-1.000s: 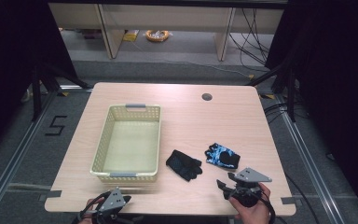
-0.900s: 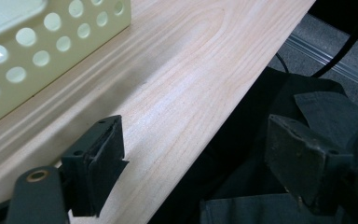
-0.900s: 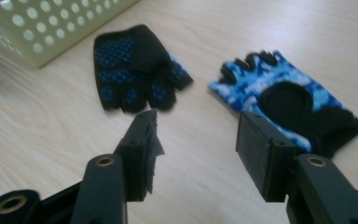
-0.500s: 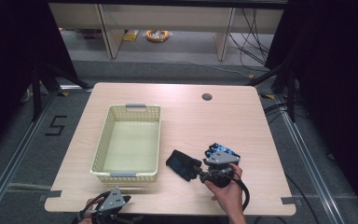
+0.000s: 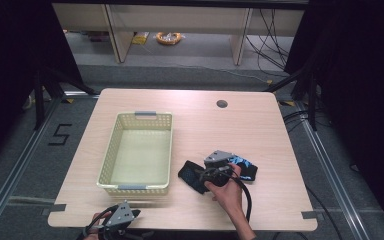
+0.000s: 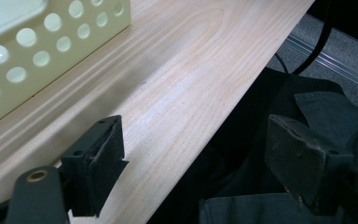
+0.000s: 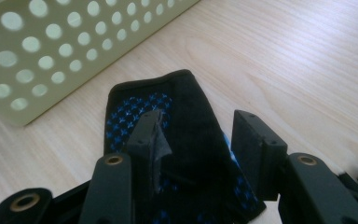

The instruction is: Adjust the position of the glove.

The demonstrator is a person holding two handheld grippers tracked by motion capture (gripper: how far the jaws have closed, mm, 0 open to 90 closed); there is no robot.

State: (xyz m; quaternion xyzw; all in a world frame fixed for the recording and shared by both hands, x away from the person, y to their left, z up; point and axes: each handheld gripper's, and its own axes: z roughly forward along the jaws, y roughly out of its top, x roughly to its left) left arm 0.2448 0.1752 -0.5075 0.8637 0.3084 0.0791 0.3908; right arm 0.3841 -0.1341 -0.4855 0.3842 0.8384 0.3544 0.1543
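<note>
A pale wooden table (image 5: pixel 260 130) with rounded corners stood on a grey floor, dark curtains at either side and cables trailing behind it.

The right gripper (image 7: pixel 196 135) hovered low over a black glove (image 7: pixel 186 140), its two black jaws parted, one to each side of the cloth; whether they touched it could not be told. The glove was flat knit fabric with a rounded cuff edge and small blue cross-shaped grip dots on its surface. In the high view that gripper (image 5: pixel 211 176) sat over the glove (image 5: pixel 190 176) near the table's front, just right of the basket (image 5: pixel 111 155). A second glove (image 5: pixel 245 167), black with bright blue patches, lay just beside the first, to its right; part of it was hidden by the gripper. There were two gloves in all.

The one basket was cream plastic, rectangular, with walls pierced by rows of round holes and a grey handle at each short end. It stood left of centre.

The left gripper (image 6: pixel 196 172) was held at the table's front edge, jaws wide apart and gripping nothing, one jaw over the wood grain and the other past the edge above dark cloth. A small round dark hole (image 5: pixel 222 104) marked the table's far side.
</note>
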